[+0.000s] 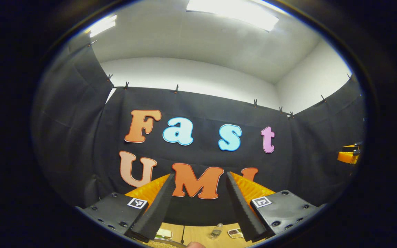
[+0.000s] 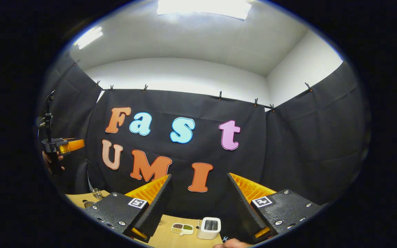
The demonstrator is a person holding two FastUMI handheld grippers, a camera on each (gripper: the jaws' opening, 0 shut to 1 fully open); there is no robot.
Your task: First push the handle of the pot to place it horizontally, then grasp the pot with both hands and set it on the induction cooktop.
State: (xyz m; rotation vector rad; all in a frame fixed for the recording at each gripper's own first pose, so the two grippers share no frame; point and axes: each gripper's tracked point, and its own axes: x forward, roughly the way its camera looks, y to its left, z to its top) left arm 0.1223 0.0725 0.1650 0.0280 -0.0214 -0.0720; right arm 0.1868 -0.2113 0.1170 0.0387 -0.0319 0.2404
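Note:
In the left gripper view my left gripper (image 1: 200, 175) is held up toward the booth's back wall, open, with nothing between its black foam fingers (image 1: 157, 210). The right gripper (image 2: 199, 175) in the right gripper view is also raised and open, its gap bare. The left gripper's orange body (image 2: 64, 145) appears far left in the right gripper view, held by a hand (image 2: 48, 160). An orange part of the right gripper (image 1: 348, 155) sits at the right edge of the left gripper view. A dark curved rim (image 1: 165, 244) peeks in at the bottom edge; I cannot tell what it is.
A wooden table (image 2: 165, 237) lies low in both views. On it stand a white boxy appliance (image 2: 209, 227), a divided dish of grains (image 2: 182, 228) and a small glass jar (image 2: 97, 193). A small bottle (image 1: 216, 231) and a dish (image 1: 234, 233) lie between the left fingers' bases.

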